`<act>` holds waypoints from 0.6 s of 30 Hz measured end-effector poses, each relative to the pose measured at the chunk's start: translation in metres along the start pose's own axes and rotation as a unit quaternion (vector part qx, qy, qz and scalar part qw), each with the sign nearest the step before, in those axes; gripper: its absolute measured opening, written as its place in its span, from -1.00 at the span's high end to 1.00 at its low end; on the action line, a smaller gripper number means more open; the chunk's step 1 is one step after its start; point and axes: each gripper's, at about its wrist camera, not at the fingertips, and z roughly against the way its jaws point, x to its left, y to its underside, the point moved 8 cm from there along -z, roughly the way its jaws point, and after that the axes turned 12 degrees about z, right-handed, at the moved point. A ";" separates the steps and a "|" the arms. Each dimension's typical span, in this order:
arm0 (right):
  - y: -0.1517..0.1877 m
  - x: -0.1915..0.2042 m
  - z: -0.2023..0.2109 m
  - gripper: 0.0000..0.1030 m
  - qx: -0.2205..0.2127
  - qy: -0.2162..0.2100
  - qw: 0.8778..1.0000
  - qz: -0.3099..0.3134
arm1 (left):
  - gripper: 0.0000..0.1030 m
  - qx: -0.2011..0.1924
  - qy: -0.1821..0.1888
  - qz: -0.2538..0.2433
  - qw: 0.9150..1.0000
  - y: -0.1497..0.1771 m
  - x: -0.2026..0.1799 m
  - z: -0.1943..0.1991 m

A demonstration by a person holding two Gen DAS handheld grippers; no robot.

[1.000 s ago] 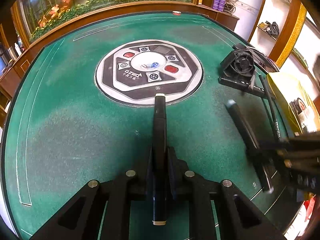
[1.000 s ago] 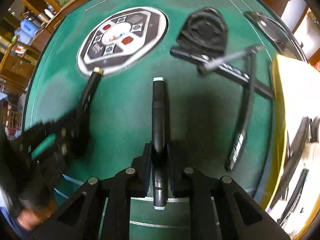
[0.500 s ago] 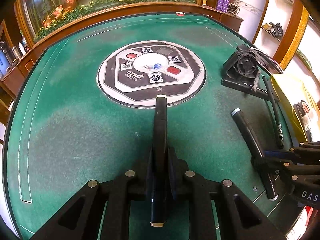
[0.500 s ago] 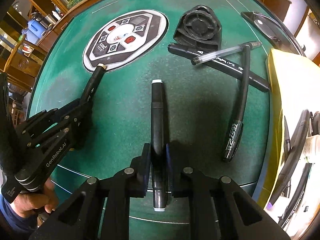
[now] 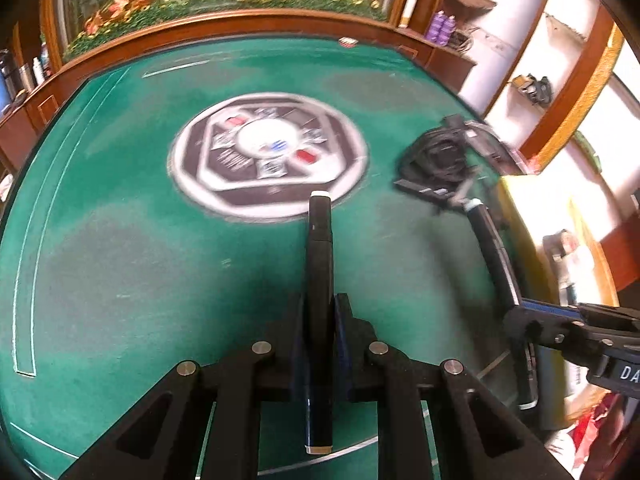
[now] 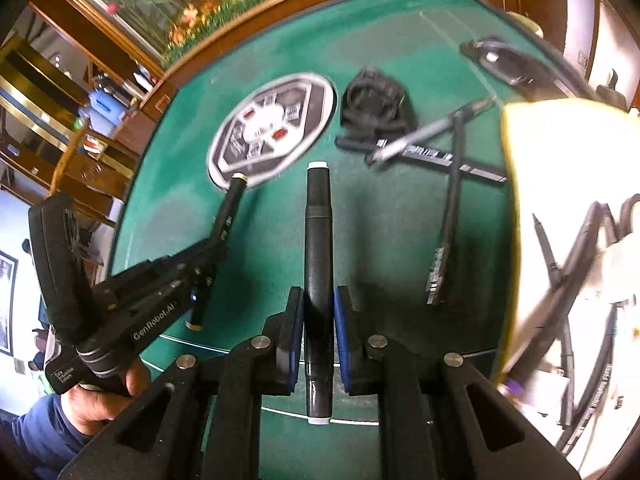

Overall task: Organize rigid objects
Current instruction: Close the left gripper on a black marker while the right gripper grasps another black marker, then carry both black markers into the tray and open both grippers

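While the left wrist view blurs the far table, it shows the left gripper [image 5: 319, 320] clamped on a black marker [image 5: 319, 280] whose tip reaches forward toward the round panel [image 5: 268, 156] on the green table [image 5: 120, 260]. Off to its right, the right gripper [image 5: 516, 320] grips a second marker [image 5: 494, 252], pointing at a black fan [image 5: 438, 156] and dark bars beside it; a yellow box [image 5: 520, 216] lies further right. From the right wrist view, the right gripper [image 6: 319, 320] is closed on its white-capped marker [image 6: 319, 260], blue pads pressing both sides. Only this view shows the person's hand [image 6: 108, 396] holding the left gripper [image 6: 204, 276], and loose pens [image 6: 448, 216] crossed ahead to the right, near the fan [image 6: 376, 104]. More pens lie on the yellow box [image 6: 560, 152] at far right, blurred.
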 end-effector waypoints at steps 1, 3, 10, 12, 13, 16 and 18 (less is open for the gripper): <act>-0.001 -0.002 0.005 0.72 -0.006 -0.001 1.000 -0.002 | 0.73 -0.001 0.008 -0.003 1.000 0.000 -0.008 0.003; -0.001 -0.007 0.016 0.72 -0.017 -0.002 1.000 -0.008 | 0.73 -0.004 0.025 -0.013 1.000 -0.003 -0.026 0.010; 0.010 -0.042 0.067 0.72 -0.062 0.014 0.997 -0.050 | 0.73 0.013 0.089 -0.050 0.995 0.003 -0.094 0.022; 0.015 -0.057 0.081 0.72 -0.074 0.029 0.995 -0.064 | 0.73 0.025 0.106 -0.062 0.992 0.008 -0.115 0.022; 0.019 -0.068 0.089 0.72 -0.081 0.042 0.993 -0.076 | 0.73 0.031 0.112 -0.067 0.991 0.010 -0.124 0.022; 0.028 -0.092 0.105 0.72 -0.087 0.071 0.988 -0.103 | 0.73 0.051 0.128 -0.075 0.988 0.019 -0.152 0.017; 0.039 -0.111 0.115 0.72 -0.088 0.097 0.984 -0.124 | 0.73 0.061 0.139 -0.072 0.986 0.023 -0.168 0.013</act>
